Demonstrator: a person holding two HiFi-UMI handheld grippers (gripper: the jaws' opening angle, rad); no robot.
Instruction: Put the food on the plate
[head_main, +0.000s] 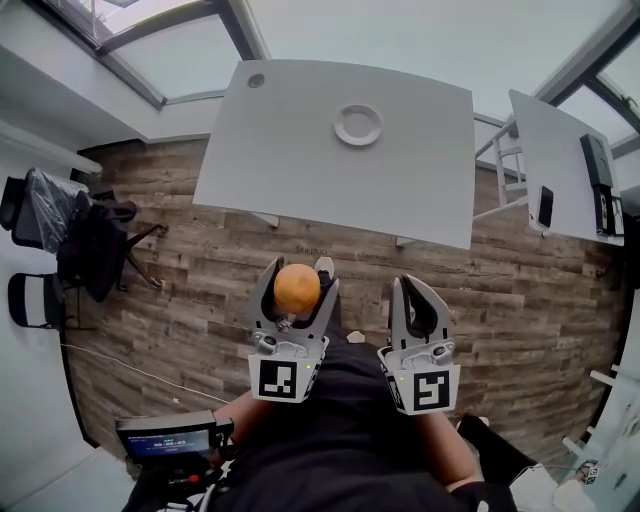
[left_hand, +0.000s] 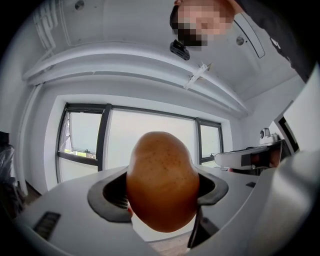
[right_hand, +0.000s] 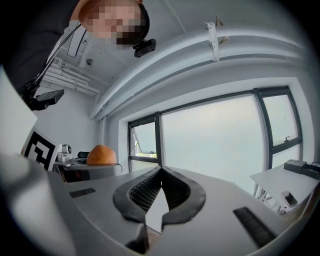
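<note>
My left gripper is shut on an orange, speckled round fruit, held over the wooden floor short of the table. In the left gripper view the fruit fills the space between the dark pads and points up toward a window. My right gripper hangs beside it, shut and empty; its pads meet at the tips. The fruit shows at the left of the right gripper view. A white round plate sits empty on the far middle of the white table.
A second white desk at the right carries dark devices. Black chairs with bags stand at the left on the wood floor. A handheld device with a lit screen sits low left. The person's dark clothing fills the bottom.
</note>
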